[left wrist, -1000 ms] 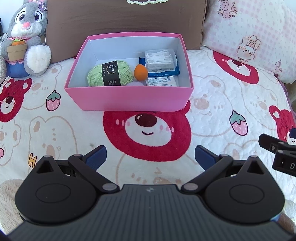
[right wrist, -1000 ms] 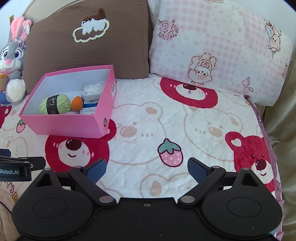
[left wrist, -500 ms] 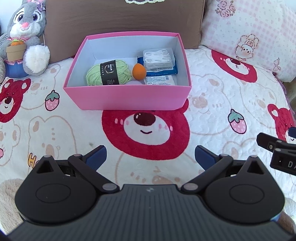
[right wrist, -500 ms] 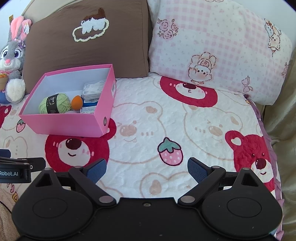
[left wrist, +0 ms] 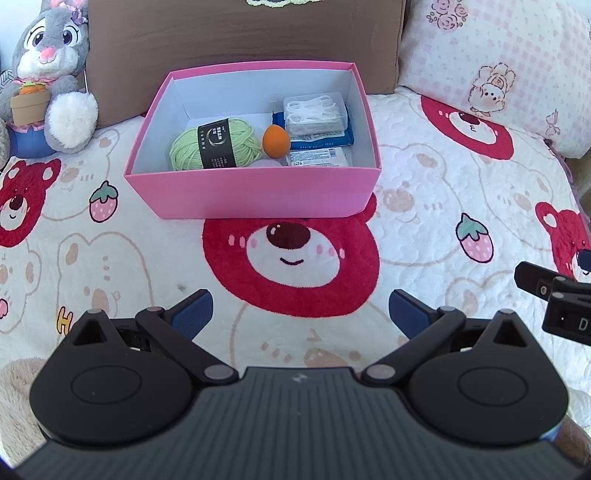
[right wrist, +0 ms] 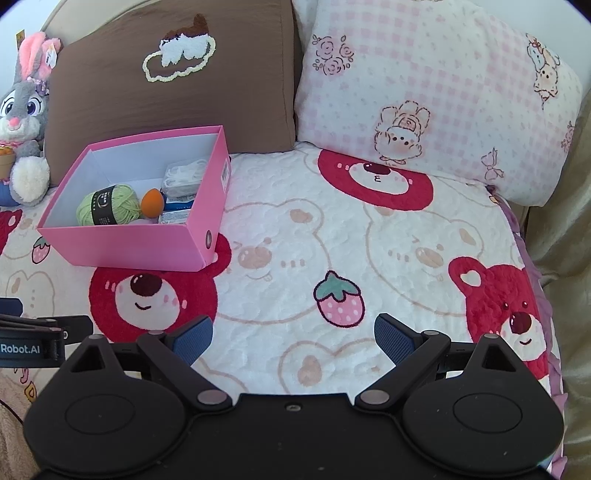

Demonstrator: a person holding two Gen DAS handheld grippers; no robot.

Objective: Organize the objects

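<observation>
A pink box (left wrist: pixel 255 192) (right wrist: pixel 147 243) stands on the bear-print blanket. Inside lie a green yarn ball (left wrist: pixel 212 147) (right wrist: pixel 107 205), an orange egg-shaped sponge (left wrist: pixel 275 141) (right wrist: pixel 152 202), a clear case of white floss picks (left wrist: pixel 314 112) (right wrist: pixel 183 177), a blue wipes pack (left wrist: pixel 325 138) and a white packet (left wrist: pixel 317 158). My left gripper (left wrist: pixel 299 312) is open and empty, well short of the box. My right gripper (right wrist: pixel 293 338) is open and empty, to the right of the box over the blanket. Part of each gripper shows in the other's view.
A grey plush bunny (left wrist: pixel 51 81) (right wrist: pixel 24 122) sits left of the box. A brown pillow (left wrist: pixel 240 33) (right wrist: pixel 170 85) stands behind the box, and a pink checked pillow (right wrist: pixel 436 92) to its right. The blanket's edge (right wrist: pixel 535 280) runs along the right.
The left wrist view has drifted back slightly, so the box sits a little higher and smaller. The right view is almost unchanged. Both grippers stay open.
</observation>
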